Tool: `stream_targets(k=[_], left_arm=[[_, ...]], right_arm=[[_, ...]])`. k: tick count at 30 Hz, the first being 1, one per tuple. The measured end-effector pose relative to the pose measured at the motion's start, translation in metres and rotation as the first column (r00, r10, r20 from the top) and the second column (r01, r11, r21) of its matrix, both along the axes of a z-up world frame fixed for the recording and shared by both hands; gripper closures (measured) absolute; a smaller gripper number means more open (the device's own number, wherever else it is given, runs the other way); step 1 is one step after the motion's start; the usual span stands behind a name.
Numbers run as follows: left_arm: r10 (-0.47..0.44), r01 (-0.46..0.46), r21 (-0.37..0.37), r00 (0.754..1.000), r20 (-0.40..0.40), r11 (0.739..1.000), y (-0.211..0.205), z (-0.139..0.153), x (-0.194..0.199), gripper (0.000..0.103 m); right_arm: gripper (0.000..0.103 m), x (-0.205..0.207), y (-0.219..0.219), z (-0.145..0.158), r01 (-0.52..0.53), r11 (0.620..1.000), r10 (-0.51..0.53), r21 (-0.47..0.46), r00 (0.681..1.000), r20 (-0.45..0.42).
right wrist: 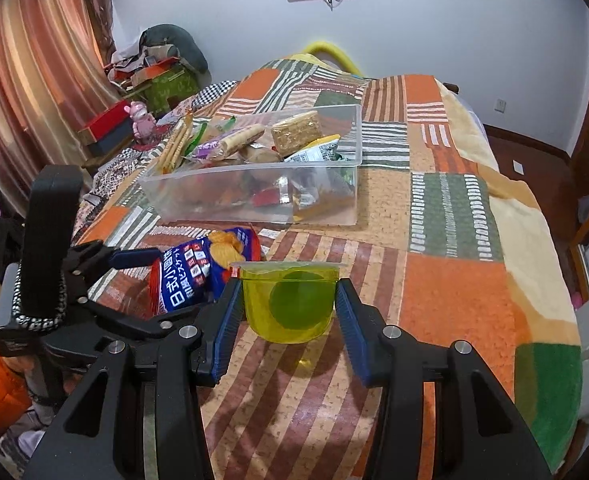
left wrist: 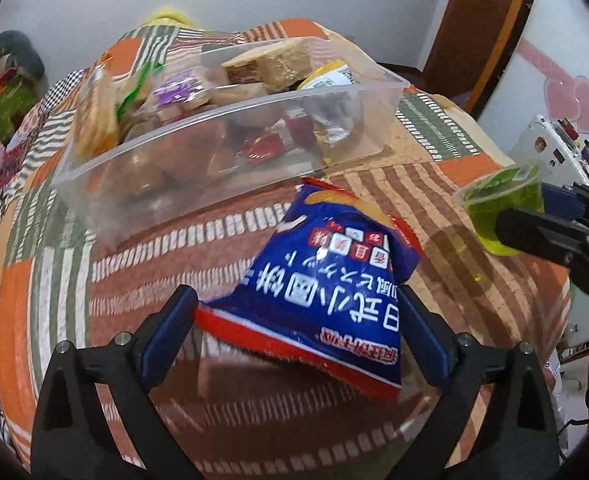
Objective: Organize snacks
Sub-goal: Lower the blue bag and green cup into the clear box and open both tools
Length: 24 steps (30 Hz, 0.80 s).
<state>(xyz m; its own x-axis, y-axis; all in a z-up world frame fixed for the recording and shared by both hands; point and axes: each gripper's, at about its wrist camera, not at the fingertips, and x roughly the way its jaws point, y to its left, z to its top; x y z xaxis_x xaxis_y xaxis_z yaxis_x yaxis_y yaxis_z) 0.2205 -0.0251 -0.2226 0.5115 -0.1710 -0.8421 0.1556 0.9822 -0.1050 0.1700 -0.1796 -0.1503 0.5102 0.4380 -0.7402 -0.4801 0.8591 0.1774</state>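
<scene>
A blue and red snack bag (left wrist: 326, 280) lies on the patchwork bedspread (left wrist: 174, 248), just in front of a clear plastic bin (left wrist: 198, 184) filled with several snack packs. My left gripper (left wrist: 294, 294) is open wide, one finger on either side of the bag's near end. My right gripper (right wrist: 289, 286) is shut on a green jelly cup (right wrist: 290, 304), held a little above the cover to the right of the bag. In the right wrist view the bag (right wrist: 198, 272) sits between the left gripper's fingers (right wrist: 134, 258), and the bin (right wrist: 254, 200) stands beyond.
The bed edge falls away on the right, with a wooden floor (right wrist: 534, 160) past it. Boxes and a pink toy (right wrist: 142, 120) clutter the far left by the curtain. A white device (left wrist: 554, 148) sits off the bed's right side.
</scene>
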Motion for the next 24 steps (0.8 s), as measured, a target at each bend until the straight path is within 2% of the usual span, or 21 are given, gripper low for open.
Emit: stream_targets(k=[7, 10, 12, 14, 16, 19, 24], left_arm=[[-0.051, 0.049, 0.035, 0.997, 0.065, 0.998, -0.004, 0.017, 0.005, 0.005], [-0.074, 0.072, 0.049, 0.997, 0.029, 0.996, -0.008, 0.012, 0.017, 0.005], [-0.071, 0.071, 0.031, 0.998, 0.001, 0.997, -0.009, 0.005, 0.025, 0.005], [-0.065, 0.065, 0.011, 0.998, -0.013, 0.998, -0.009, -0.001, 0.028, 0.01], [-0.082, 0.081, -0.027, 0.996, -0.034, 0.996, -0.011, -0.007, 0.03, 0.034], [-0.077, 0.077, -0.022, 0.997, -0.003, 0.997, -0.012, -0.006, 0.026, 0.039], [-0.057, 0.058, -0.031, 0.998, 0.041, 0.998, -0.004, 0.01, 0.014, 0.04]], right_arm=[[0.059, 0.006, -0.008, -0.004, 0.017, 1.0, -0.017, 0.008, 1.0, -0.014], [0.059, 0.008, -0.01, -0.004, 0.023, 1.0, -0.023, 0.013, 1.0, -0.017], [0.059, 0.009, -0.011, -0.003, 0.027, 1.0, -0.026, 0.013, 1.0, -0.015], [0.059, 0.009, -0.011, -0.002, 0.028, 0.999, -0.028, 0.02, 1.0, -0.014], [0.059, 0.01, -0.012, -0.001, 0.03, 0.999, -0.03, 0.022, 0.999, -0.013], [0.059, 0.011, -0.012, 0.001, 0.032, 0.999, -0.031, 0.027, 0.999, -0.01], [0.059, 0.016, -0.011, 0.01, 0.031, 0.999, -0.031, 0.038, 0.999, 0.012]])
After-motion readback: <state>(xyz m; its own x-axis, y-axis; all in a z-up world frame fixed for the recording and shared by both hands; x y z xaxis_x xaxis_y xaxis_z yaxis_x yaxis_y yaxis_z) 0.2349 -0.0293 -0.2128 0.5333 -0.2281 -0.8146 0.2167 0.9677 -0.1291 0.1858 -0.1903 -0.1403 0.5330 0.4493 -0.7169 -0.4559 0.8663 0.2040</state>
